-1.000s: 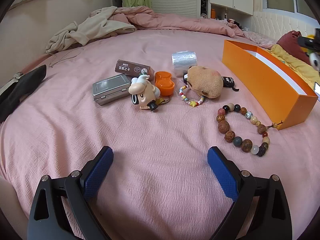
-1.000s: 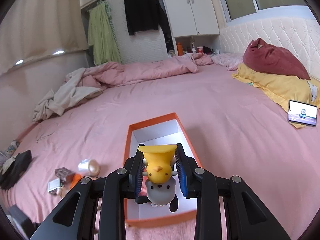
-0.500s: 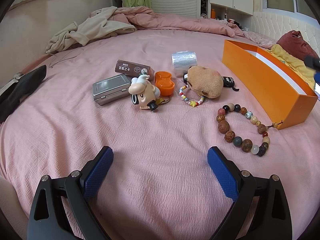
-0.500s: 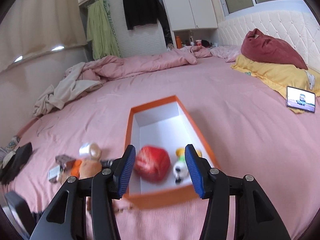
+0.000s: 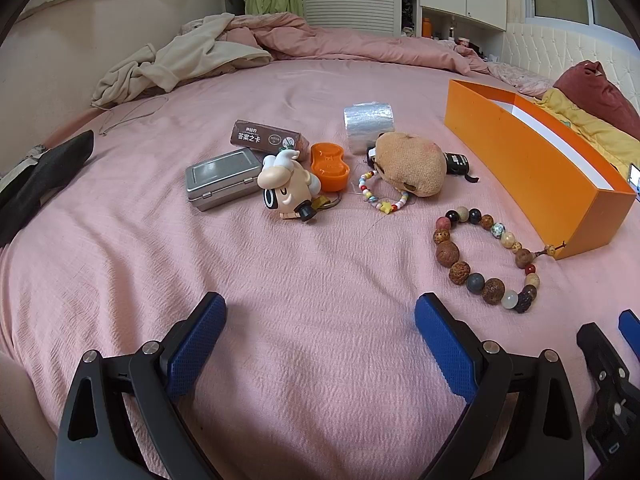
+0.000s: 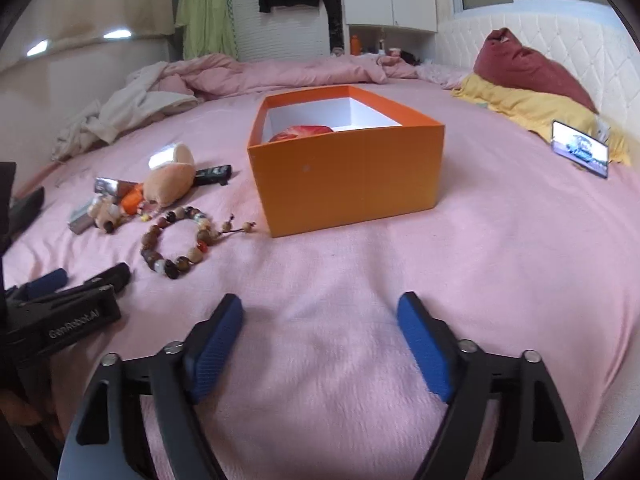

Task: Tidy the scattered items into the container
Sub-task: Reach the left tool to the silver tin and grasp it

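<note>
We hold two tongs over a big bed with a pink sheet. Our left tongs are wide open with nothing between the blue pads, only sheet. Our right tongs are opening wider right now, and nothing is between their pads either. In the left view, a bit of the right tongs shows at the bottom right corner.

The orange box sits on the bed ahead of the right tongs. It is white inside, and something red lies in it. We cannot tell what else is in there.

The other things lie on the sheet to the left of the box. A ring of big brown beads is nearest, and its tassel end touches the box corner. Behind it lies a tan plush toy, with a small string of bright beads just beside it and a little black thing on its other side. A shiny silver roll stands behind the plush. Next come a small orange case, a toy sheep with white hair, a grey tin box and a brown card box.

A phone leans by a yellow pillow, well apart from the box.
</note>
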